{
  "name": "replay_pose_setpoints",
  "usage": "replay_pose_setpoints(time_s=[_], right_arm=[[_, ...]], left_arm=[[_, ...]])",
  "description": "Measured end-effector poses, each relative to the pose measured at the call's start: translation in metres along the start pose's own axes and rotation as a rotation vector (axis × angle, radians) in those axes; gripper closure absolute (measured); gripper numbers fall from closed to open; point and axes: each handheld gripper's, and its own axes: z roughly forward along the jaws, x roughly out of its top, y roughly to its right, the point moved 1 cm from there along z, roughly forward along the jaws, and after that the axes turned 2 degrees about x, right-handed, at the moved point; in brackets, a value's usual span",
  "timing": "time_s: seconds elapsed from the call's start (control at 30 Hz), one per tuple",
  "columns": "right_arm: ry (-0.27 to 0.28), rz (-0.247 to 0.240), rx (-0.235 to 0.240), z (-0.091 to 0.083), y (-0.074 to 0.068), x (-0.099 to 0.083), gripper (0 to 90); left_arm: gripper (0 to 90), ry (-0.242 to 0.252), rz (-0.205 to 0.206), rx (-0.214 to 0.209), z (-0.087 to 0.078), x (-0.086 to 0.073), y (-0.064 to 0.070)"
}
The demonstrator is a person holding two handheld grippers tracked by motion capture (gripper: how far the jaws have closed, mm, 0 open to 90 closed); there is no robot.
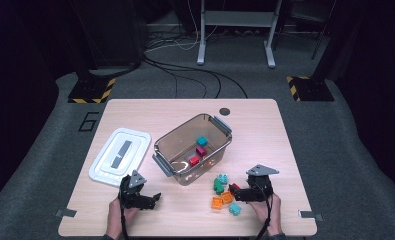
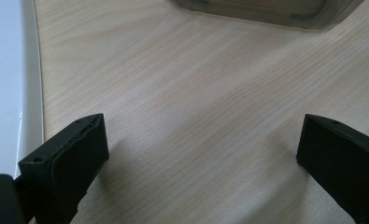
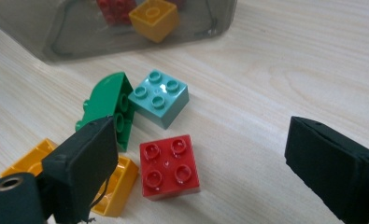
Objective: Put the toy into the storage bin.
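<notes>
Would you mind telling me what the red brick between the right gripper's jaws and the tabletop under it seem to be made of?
The red brick looks like moulded hard plastic, glossy: its studs and top catch small highlights. The tabletop looks like pale wood or a wood-look laminate, matt, with fine grain lines; which of the two I cannot tell.

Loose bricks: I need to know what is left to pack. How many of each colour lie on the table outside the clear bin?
Teal bricks: 2
Orange bricks: 2
Green brick: 1
Red brick: 1
Total: 6
</notes>
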Motion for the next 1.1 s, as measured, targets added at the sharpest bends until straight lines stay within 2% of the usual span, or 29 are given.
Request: replay_pose_setpoints(time_s=[0.17, 0.27, 0.47, 0.57, 0.93, 1.1], right_arm=[[-0.034, -0.002, -0.011, 0.004, 0.0, -0.005, 9.3], [-0.041, -0.01, -0.02, 0.005, -0.001, -0.007, 18.1], [-0.078, -0.028, -0.011, 0.009, -0.004, -0.01, 28.1], [-0.087, -0.055, -0.017, 0.012, -0.004, -0.011, 37.6], [-0.083, -0.043, -0.019, 0.012, -0.002, -0.015, 57.3], [-0.069, -0.038, -0.029, 0.011, -0.001, -0.016, 58.1]], left_arm=[[1.9, 0.001, -0.001, 0.001, 0.0, 0.0, 0.0], [1.9, 0.001, -0.001, 0.002, 0.0, 0.0, 0.0], [1.9, 0.0, 0.0, 0.0, 0.0, 0.0, 0.0], [1.9, 0.0, 0.005, 0.001, 0.0, 0.0, 0.0], [1.9, 0.0, -0.004, -0.002, 0.0, 0.0, 0.0], [1.9, 0.0, -0.001, -0.001, 0.0, 0.0, 0.0]])
